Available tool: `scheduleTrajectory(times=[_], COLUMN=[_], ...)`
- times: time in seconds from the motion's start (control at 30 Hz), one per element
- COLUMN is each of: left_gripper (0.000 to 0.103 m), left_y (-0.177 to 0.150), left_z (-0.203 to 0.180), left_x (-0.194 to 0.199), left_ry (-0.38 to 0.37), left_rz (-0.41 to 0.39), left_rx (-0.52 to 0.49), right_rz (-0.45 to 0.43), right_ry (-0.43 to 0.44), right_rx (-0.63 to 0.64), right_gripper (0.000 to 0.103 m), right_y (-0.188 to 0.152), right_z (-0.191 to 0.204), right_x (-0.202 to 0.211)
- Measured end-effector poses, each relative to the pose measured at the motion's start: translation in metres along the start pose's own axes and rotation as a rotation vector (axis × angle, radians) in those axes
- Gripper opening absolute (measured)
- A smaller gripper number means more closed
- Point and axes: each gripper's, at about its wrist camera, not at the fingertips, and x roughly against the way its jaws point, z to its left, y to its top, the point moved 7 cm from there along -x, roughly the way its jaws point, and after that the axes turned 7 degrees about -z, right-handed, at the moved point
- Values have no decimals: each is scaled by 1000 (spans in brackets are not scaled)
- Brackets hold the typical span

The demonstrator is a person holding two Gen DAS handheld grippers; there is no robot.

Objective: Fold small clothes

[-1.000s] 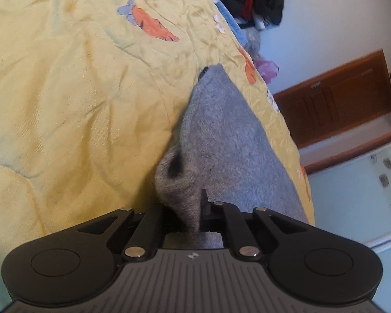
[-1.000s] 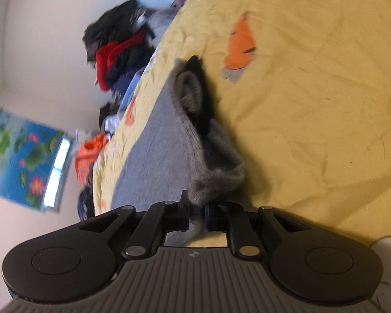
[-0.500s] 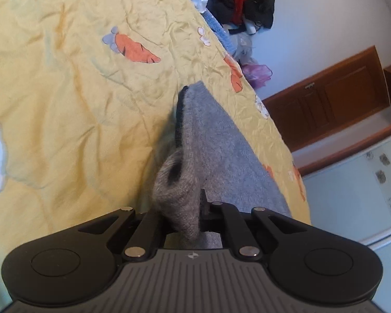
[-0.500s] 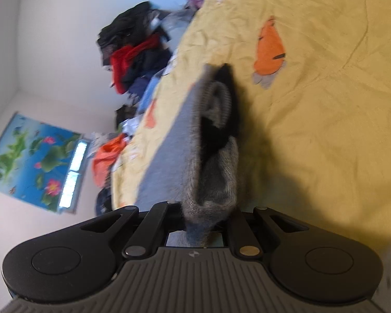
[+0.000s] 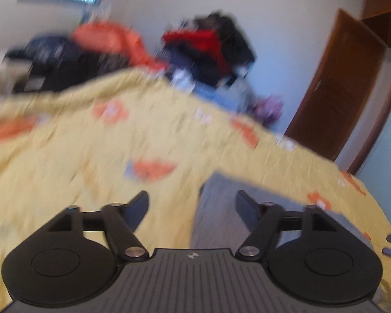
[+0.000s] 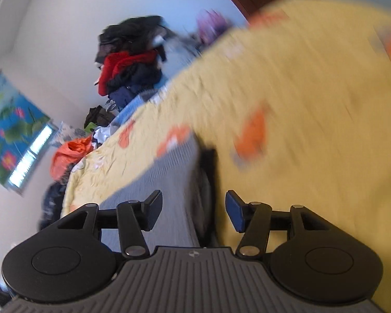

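Both tongs agape above sweater

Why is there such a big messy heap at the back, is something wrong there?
Yes, it looks untidy: a pile of clothes, black, red and dark blue, is heaped at the far end of the yellow bed cover. The grey garment lies flat. The pictures are blurry, so small details are unclear.

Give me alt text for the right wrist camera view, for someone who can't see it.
The open black two-finger right gripper hangs over a flat grey knitted garment lying on a yellow bedspread with orange prints, holding nothing. Behind, blurred, a pile of dark and red clothes sits against a pale wall.
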Motion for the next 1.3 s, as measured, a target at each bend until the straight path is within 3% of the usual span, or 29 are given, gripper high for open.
scheduleTrajectory(times=[0.07,0.17,0.27,0.37,0.43,0.67,0.73,0.8,0.87,0.97,1.07,1.13,1.2,1.3], left_gripper=[76,75,75,81,88,94,92,92,93,94,103,103,103,103], left_y=[5,-16,-49,-75,-71,-70,-65,-59,-57,-72,-76,-75,-75,-74], left_z=[-37,-88,-113,-96,-80,-80,-88,-105,-125,-136,-120,-105,-102,-105], left_x=[-27,-95,-153,-188,-189,-194,-185,-169,-167,-193,-211,-215,-217,-218], left_ry=[-49,-72,-12,37,16,83,125,67,17,42,28,-1,13,30], left_rz=[-31,83,181,237,222,237,231,187,161,228,258,276,272,269], left_rx=[-75,-169,-302,-335,-271,-307,-348,-358,-396,-486,-417,-327,-323,-325], right_rz=[-5,21,45,47,-12,47,78,60,-9,1,56,97,73,67], right_ry=[44,73,-38,-193,-215,-228,-255,-246,-162,-168,-249,-316,-279,-301], right_rx=[57,97,179,378,564,623,644,617,552,526,574,621,599,612], right_gripper=[57,68,69,69,78,97,96,95,100,102,101,103,103,103], right_y=[11,11,1,-20,-30,-28,-30,-26,-16,-6,-10,-17,-20,-19], right_z=[24,53,59,51,48,50,56,66,79,89,77,60,51,51], right_x=[-24,-74,-124,-156,-160,-174,-172,-153,-137,-147,-178,-193,-193,-197])
